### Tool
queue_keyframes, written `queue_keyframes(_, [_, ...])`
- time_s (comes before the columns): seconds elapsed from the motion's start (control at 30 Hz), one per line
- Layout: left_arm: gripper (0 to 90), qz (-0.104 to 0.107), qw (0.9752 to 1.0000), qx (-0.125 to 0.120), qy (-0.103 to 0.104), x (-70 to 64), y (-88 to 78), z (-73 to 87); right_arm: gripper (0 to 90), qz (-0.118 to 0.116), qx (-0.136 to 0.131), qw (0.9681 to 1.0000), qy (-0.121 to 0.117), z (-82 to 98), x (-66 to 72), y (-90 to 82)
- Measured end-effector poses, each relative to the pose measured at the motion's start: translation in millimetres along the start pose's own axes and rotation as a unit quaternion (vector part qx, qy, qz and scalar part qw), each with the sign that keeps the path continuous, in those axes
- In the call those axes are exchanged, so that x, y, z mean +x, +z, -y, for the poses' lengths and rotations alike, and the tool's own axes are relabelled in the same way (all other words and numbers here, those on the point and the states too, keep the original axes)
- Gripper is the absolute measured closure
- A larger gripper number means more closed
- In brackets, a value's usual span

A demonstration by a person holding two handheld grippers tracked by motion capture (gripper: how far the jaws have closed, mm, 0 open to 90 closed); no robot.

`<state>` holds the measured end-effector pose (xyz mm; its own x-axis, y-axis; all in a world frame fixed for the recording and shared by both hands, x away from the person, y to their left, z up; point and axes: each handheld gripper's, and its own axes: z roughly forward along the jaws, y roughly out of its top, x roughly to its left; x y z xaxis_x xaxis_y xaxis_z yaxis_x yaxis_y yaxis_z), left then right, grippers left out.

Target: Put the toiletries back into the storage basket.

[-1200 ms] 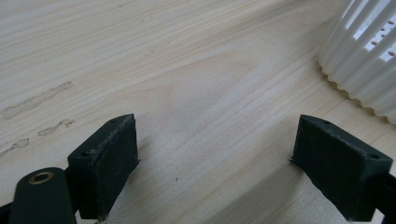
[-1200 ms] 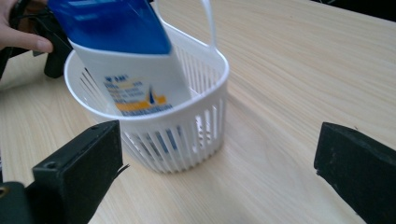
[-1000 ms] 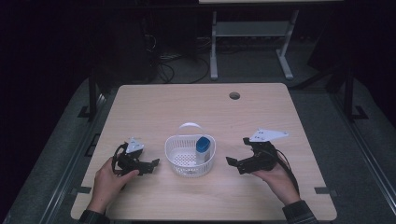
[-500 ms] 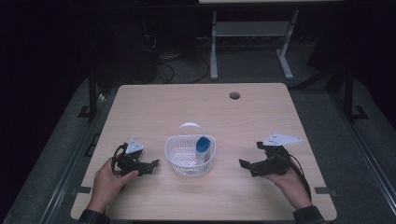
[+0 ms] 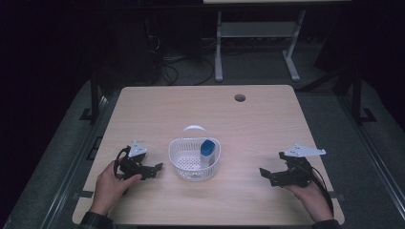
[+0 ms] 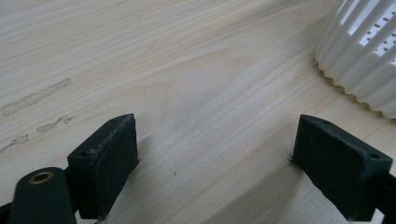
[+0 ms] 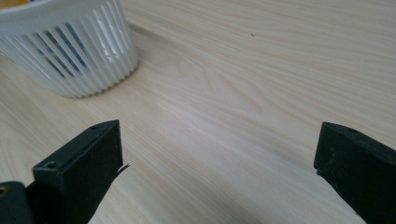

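A white slotted basket (image 5: 184, 164) with a handle stands at the table's near middle. A blue-capped container (image 5: 207, 151) stands inside it, toward its right side. My left gripper (image 5: 154, 169) rests on the table just left of the basket, open, nothing between its jaws. The basket's ribbed wall (image 6: 359, 70) shows at the upper right of the left gripper view. My right gripper (image 5: 265, 174) sits low over the table well to the right of the basket, open and empty. The basket wall (image 7: 70, 51) appears at the upper left of the right gripper view, blue showing through its slots.
The light wooden table (image 5: 205, 114) has a round cable hole (image 5: 239, 98) at its far right. A metal stand (image 5: 253, 43) and cables lie on the dark floor beyond the table's far edge.
My right gripper has drawn back to the right and toward the near edge, away from the basket. The left gripper has stayed in place.
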<state>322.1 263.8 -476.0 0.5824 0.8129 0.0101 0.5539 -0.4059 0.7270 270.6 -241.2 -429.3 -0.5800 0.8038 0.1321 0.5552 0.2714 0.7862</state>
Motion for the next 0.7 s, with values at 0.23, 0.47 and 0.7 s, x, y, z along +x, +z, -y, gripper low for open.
queue_keyframes(0.23, [13.1,0.0,1.0,0.001,0.001,0.1,-0.1,0.0,0.8,0.032,0.023,0.9992,0.005,19.7,-7.6,-5.5])
queue_keyframes(0.47, [13.0,0.0,1.0,0.0,0.001,0.1,-0.1,0.0,0.9,0.06,0.043,0.9972,0.014,39.0,-16.6,-7.8])
queue_keyframes(0.7, [13.0,0.0,1.0,0.001,0.001,0.0,-0.1,0.0,0.9,0.089,0.07,0.9934,0.016,53.5,-26.8,-3.6])
